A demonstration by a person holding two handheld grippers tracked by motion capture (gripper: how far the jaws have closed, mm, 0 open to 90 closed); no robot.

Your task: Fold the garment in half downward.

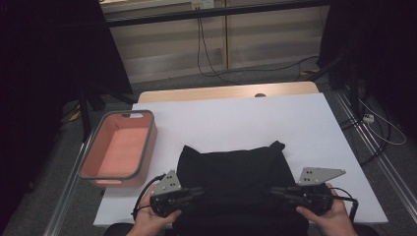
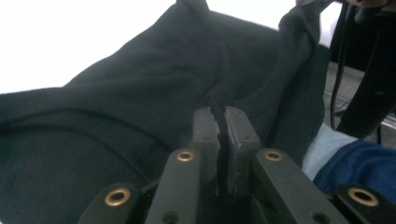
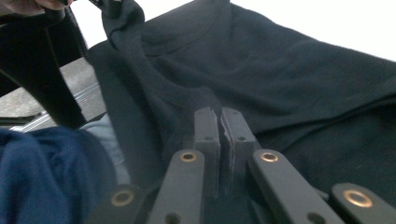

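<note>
My left gripper [image 1: 196, 191] and my right gripper [image 1: 275, 191] each pinch the near edge of the black cloth [image 1: 236, 172], low in the middle of the frame. The cloth lies spread on the white table [image 1: 236, 118]. I think folding has hardly started. The pink bin [image 1: 115, 147] at the left holds nothing.
</note>
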